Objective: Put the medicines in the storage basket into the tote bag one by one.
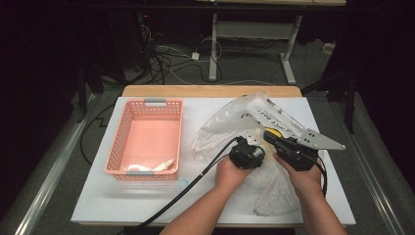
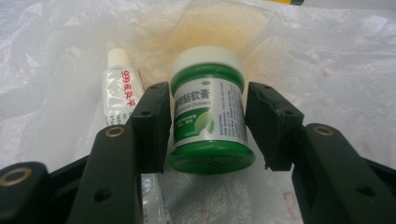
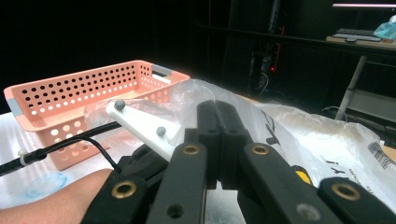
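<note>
A green jar with a white cap [image 2: 208, 116] lies on its side on the clear plastic bag [image 2: 327, 70], beside a white tube with red print [image 2: 120, 84]. My left gripper [image 2: 208, 88] is open, one jaw close on each side of the jar. In the high view the left gripper [image 1: 257, 149] reaches into the bag [image 1: 235, 120] at the table's middle right. My right gripper [image 3: 217, 105] is shut on a fold of the bag [image 3: 327, 140] and holds it raised; in the high view the right gripper [image 1: 276, 139] sits just right of the left one.
A pink perforated basket [image 1: 144, 103] stands at the left on the white table [image 1: 147, 200], with a white tube [image 1: 164, 165] in its near corner. A small clear bluish piece [image 1: 182, 183] lies in front of the basket. Something yellow [image 1: 273, 132] shows inside the bag.
</note>
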A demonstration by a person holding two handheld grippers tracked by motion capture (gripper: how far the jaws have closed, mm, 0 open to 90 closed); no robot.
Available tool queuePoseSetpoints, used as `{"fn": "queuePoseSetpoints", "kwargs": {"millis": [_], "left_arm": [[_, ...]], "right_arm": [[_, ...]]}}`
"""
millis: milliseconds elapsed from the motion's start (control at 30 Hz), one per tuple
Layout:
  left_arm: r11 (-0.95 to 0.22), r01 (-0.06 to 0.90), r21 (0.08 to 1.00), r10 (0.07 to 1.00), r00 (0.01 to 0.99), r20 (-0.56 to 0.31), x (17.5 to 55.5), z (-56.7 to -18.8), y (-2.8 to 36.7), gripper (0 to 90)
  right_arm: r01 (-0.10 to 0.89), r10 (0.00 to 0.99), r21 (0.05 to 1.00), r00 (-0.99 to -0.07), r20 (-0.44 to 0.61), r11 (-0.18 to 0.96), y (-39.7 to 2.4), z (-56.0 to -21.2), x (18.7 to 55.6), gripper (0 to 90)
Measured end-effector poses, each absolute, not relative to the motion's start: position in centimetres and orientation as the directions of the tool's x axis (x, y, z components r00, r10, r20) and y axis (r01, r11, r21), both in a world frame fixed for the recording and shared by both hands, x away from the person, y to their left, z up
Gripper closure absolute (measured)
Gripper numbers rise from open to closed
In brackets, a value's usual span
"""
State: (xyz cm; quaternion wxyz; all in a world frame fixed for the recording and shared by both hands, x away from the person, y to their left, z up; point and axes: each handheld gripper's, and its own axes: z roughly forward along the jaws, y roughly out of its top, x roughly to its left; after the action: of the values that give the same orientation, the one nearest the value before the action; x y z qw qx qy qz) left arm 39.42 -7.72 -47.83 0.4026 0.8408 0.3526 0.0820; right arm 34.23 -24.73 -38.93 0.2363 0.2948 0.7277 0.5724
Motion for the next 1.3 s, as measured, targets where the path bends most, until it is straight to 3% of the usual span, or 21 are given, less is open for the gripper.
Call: {"fn": "queuePoseSetpoints", "kwargs": {"millis": [267,833,1300], "left_arm": [[-0.459,0.488,0.742,0.635,0.765,-0.109,38.5,-47.4,-7.4,45.6],[-0.405,0.421,0.811,0.555,0.819,-0.148,33.8,-46.9,-3.7,39.0],[-0.373,0.406,0.834,0.504,0.843,-0.185,30.3,-46.7,0.9,16.4]], "right_arm": [[0.164,0.700,0.971,-0.714,-0.003,0.171,-24.8,-39.0,34.2,90.0],[0.166,0.702,0.969,-0.713,-0.008,0.180,-24.7,-39.1,34.2,90.0],[0.171,0.703,0.967,-0.711,-0.012,0.189,-24.7,-39.3,34.1,90.0]]}}
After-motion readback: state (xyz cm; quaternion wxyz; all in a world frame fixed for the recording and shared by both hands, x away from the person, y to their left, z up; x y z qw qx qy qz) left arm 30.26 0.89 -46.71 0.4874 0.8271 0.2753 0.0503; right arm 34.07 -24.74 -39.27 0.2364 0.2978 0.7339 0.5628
